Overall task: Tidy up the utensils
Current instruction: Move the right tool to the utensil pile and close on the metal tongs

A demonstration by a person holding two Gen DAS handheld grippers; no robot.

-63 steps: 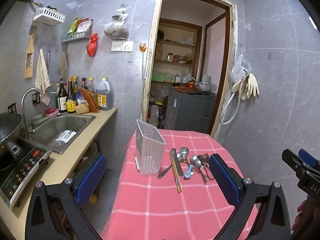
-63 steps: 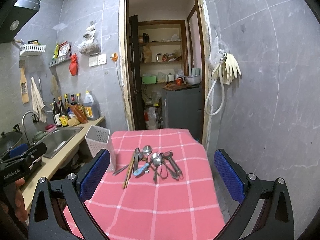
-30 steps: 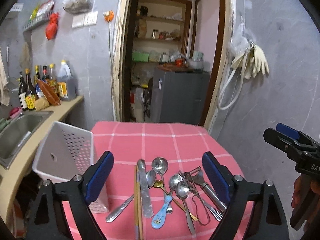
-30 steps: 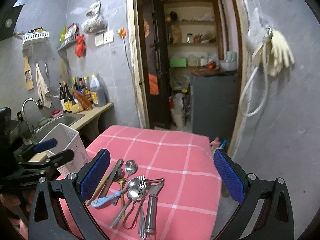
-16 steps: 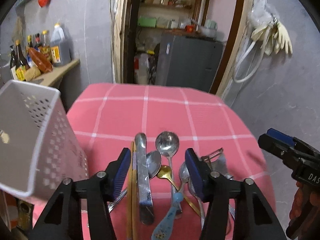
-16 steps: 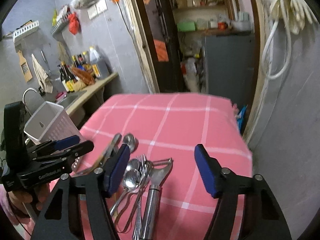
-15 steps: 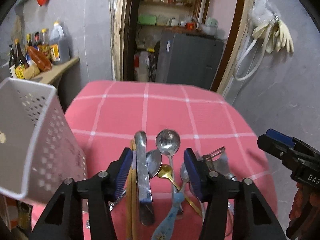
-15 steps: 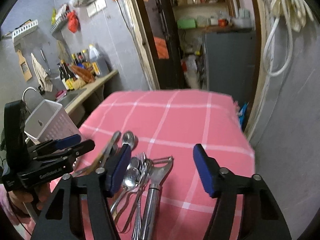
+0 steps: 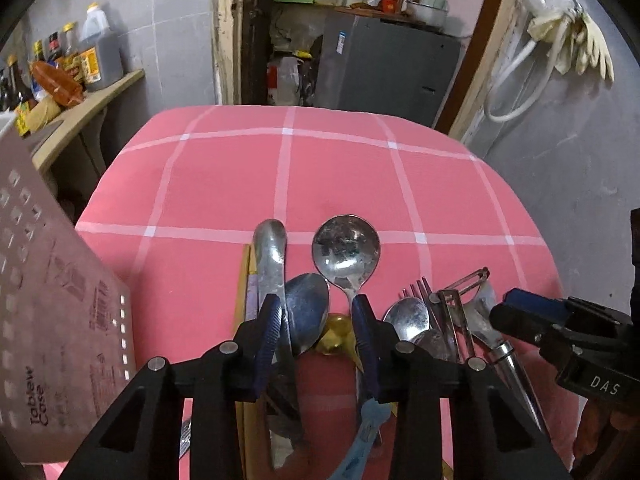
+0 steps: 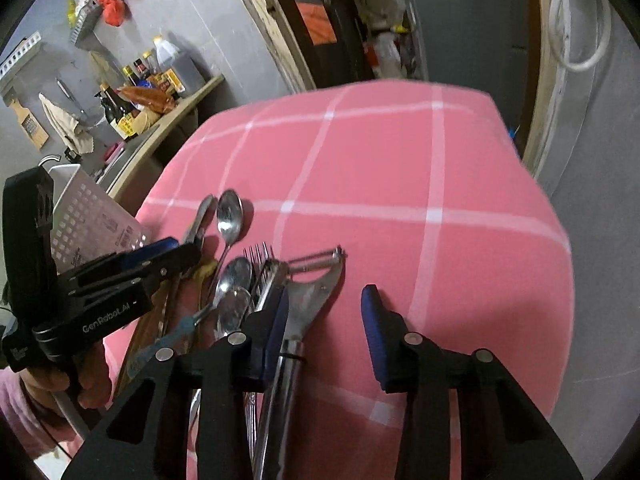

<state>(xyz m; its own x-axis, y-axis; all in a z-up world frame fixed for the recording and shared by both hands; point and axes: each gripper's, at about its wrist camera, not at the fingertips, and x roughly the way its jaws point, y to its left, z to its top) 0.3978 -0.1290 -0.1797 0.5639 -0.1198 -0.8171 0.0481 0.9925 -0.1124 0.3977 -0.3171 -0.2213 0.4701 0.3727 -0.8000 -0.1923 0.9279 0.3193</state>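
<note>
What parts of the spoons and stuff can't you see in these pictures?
- Left wrist view: the left gripper covers the handles of the knife and the small spoon.
- Left wrist view: the white utensil basket is cut off by the left edge.
- Right wrist view: the peeler handle runs under the right gripper.
- Neither view shows whether anything is gripped yet.

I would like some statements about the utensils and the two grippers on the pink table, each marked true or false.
1. The left gripper straddles a spoon. True.
2. The white utensil holder already has spoons inside. False: its inside is not visible, and the spoons lie on the tablecloth.
3. The peeler lies between the fingers of the right gripper. True.
4. The right gripper is fully shut. False: its fingers stand apart.
5. The tablecloth is plain blue. False: it is pink with white lines.
</note>
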